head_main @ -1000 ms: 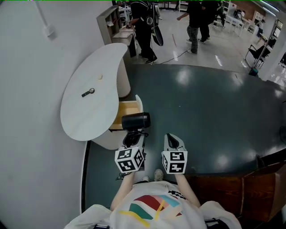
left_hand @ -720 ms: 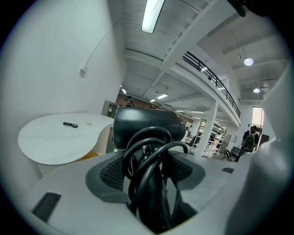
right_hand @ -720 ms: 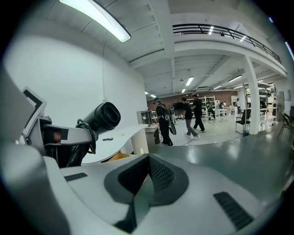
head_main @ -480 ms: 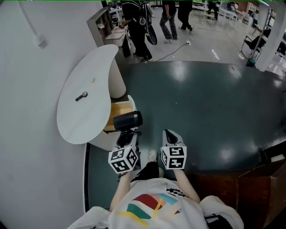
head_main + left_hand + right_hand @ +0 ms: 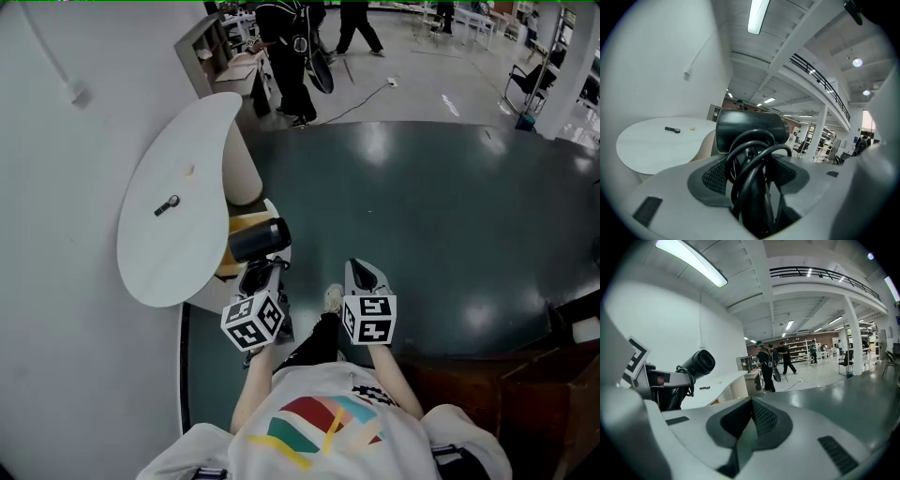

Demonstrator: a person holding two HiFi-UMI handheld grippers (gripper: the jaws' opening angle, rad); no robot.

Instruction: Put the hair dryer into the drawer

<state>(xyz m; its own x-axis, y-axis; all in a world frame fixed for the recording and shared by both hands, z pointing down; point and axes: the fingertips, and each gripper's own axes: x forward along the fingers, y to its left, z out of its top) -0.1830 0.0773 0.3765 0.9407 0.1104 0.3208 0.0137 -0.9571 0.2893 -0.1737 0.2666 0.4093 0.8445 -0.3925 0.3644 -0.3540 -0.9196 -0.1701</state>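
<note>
In the head view, the left hand-held gripper (image 5: 260,279) gripped the hair dryer (image 5: 258,239) by its handle. The black barrel lay crosswise just above the open drawer (image 5: 242,225), which stuck out from under the white worktop (image 5: 169,244). The right hand-held gripper (image 5: 362,277) hung beside it over the floor, jaws together, carrying nothing. The carry looked almost done, and lowering the dryer in was what remained. For that, the barrel was best turned along the drawer's length so it would clear both the walls and the worktop's edge.

In the left gripper view, the jaws were clamped on the handle through the loops of the cord (image 5: 754,161), with the barrel standing above them. The drawer's inside hardly showed here. The loops looked likely to snag, so they needed to go down together with the dryer rather than drape over the drawer's wall. Letting go was wisest only once the dryer rested on the drawer's floor.

In the right gripper view, the pads met with nothing between them, and the dryer showed at the left. This free gripper could probably steady the drawer or tuck in a stray loop of cord.
</note>
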